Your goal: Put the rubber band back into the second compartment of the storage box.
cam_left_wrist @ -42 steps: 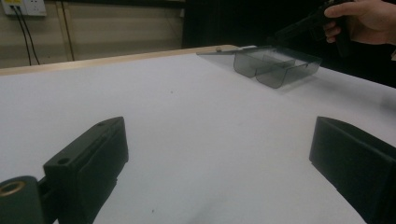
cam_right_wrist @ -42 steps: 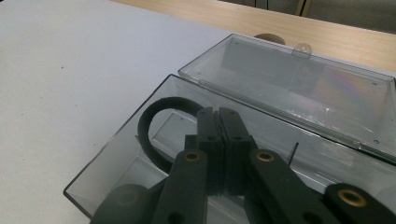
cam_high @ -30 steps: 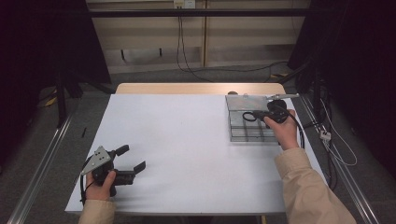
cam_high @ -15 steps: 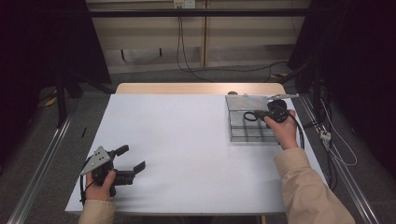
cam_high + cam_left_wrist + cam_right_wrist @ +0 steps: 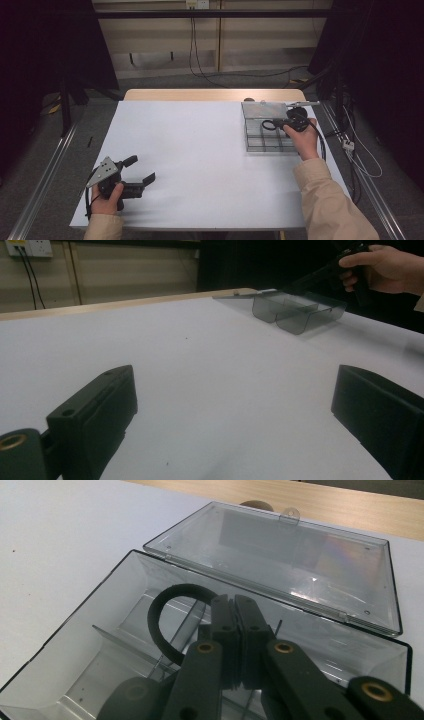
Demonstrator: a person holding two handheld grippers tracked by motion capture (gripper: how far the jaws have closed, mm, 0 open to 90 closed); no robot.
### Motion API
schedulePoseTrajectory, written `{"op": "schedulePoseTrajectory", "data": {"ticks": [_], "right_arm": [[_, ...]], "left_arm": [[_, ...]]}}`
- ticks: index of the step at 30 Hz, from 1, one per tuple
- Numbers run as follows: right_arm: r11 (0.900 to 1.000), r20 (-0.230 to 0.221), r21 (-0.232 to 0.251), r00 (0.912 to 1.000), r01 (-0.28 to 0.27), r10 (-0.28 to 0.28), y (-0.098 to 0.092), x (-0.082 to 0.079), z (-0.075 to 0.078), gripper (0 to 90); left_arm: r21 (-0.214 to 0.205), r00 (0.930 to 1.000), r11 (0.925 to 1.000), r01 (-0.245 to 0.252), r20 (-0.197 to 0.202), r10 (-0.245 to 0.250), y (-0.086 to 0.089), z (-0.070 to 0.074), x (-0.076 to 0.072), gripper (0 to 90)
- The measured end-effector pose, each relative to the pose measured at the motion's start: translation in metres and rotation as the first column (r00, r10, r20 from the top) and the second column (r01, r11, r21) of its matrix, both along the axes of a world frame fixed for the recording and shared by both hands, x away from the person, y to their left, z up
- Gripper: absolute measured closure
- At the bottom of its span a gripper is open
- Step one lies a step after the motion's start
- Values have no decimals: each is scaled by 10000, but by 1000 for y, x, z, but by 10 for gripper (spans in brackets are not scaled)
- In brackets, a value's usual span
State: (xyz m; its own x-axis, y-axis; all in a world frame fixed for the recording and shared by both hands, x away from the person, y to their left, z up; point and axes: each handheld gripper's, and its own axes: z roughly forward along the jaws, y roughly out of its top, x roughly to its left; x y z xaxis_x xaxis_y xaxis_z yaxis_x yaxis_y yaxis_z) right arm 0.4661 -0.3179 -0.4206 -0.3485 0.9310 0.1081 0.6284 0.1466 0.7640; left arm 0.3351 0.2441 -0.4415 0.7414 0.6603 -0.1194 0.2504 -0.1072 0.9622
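Observation:
A clear plastic compartment box (image 5: 248, 148) sits at the table's right side, its lid (image 5: 265, 107) folded open toward the back. My right gripper (image 5: 277, 121) hovers over the box, shut on a black ring (image 5: 268, 124). In the right gripper view the jaws stand pressed together (image 5: 234, 600), the black ring (image 5: 182, 589) loops out to their left above the box's dividers (image 5: 100, 605), and the lid (image 5: 300, 555) lies flat behind. My left gripper (image 5: 142, 169) rests open on the table's front left, and nothing lies between its jaws (image 5: 232, 385).
A white sheet (image 5: 200, 150) covers the table, with a bare wooden strip along the back edge (image 5: 200, 95). A small round object (image 5: 248, 99) lies on the table just behind the lid. The left gripper view shows the box (image 5: 300, 312) far off, under the other hand.

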Motion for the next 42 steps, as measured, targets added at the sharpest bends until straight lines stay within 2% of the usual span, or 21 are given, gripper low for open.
{"op": "schedulePoseTrajectory", "data": {"ticks": [23,42], "right_arm": [[9997,-80,-44,9997,237,-237,-4,3,-7,886],[9982,-244,-515,9992,304,-317,-2,6,-13,884]], "left_arm": [[-17,10000,10000,-25,-45,25,0,-1,0,42],[-26,10000,10000,-25,-56,25,0,-1,0,42]]}}
